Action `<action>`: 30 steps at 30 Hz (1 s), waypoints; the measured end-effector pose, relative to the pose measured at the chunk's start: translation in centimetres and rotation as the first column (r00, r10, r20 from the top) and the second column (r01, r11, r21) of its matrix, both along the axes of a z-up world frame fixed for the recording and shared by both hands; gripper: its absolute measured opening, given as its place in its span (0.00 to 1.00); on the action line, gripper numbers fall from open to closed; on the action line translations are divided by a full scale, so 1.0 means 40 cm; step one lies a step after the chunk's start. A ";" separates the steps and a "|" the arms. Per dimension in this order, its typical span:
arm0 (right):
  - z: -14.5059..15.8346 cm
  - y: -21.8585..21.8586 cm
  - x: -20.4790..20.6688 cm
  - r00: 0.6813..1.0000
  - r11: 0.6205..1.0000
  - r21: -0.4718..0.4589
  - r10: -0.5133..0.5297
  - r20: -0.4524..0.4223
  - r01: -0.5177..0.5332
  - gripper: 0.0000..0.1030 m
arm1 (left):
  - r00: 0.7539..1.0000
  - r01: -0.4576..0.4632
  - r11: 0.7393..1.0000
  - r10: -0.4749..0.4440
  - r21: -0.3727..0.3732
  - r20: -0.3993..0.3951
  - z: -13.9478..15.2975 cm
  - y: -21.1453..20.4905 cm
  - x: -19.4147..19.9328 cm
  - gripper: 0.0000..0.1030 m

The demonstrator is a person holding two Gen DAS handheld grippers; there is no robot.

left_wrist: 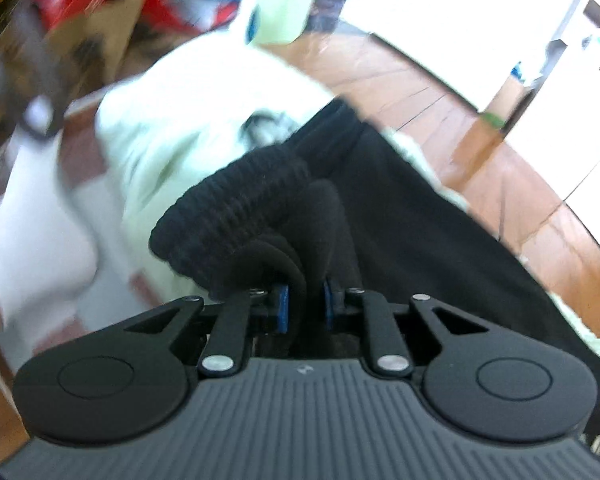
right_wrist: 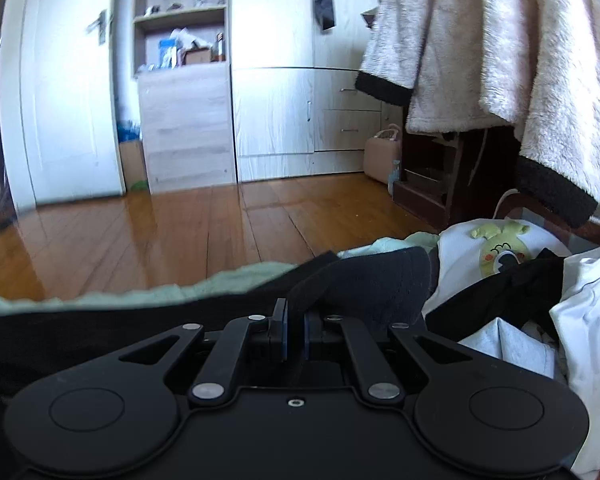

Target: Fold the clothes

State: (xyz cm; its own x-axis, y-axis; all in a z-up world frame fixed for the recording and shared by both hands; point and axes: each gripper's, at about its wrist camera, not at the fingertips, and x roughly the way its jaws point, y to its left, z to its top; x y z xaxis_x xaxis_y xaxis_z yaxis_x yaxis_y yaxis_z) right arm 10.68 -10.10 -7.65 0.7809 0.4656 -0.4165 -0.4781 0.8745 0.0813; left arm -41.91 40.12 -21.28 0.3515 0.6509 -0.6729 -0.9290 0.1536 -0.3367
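Note:
A black garment [left_wrist: 420,232] with a ribbed cuff [left_wrist: 228,216] lies over a pale green blanket [left_wrist: 172,140]. In the left wrist view, which is blurred, my left gripper [left_wrist: 306,308] is shut on a bunched fold of it just below the cuff, and black cloth fills the gap between the blue pads. In the right wrist view my right gripper [right_wrist: 296,336] is shut on another edge of the black garment [right_wrist: 372,280], which stands up in a flap beyond the tips. The rest of the black cloth spreads left across the green blanket [right_wrist: 140,288].
A white garment with a yellow cartoon print [right_wrist: 496,252] and more white cloth [right_wrist: 588,320] are piled to the right. A fuzzy cream robe [right_wrist: 500,60] hangs above them. Wooden floor [right_wrist: 180,232] runs to a wardrobe [right_wrist: 272,112]. Blurred boxes and colourful clutter [left_wrist: 100,20] lie beyond the blanket.

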 end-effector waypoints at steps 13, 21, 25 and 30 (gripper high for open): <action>0.168 -0.026 0.055 0.994 0.982 0.165 0.086 0.065 -0.096 0.07 | 0.984 0.018 0.997 -0.004 0.076 -0.176 0.187 0.090 0.089 0.14; 0.233 -0.013 0.067 0.998 0.984 0.175 0.045 -0.047 -0.036 0.07 | 0.991 -0.034 0.998 0.041 0.050 -0.131 0.207 0.092 0.093 0.14; 0.216 0.005 0.097 0.993 0.989 0.150 0.007 -0.114 0.010 0.07 | 0.996 -0.007 0.999 0.012 0.054 -0.089 0.203 0.104 0.099 0.14; 0.172 0.059 0.166 0.983 0.992 0.117 -0.015 -0.185 0.037 0.07 | 0.998 0.032 0.999 -0.031 0.015 -0.058 0.180 0.196 0.131 0.14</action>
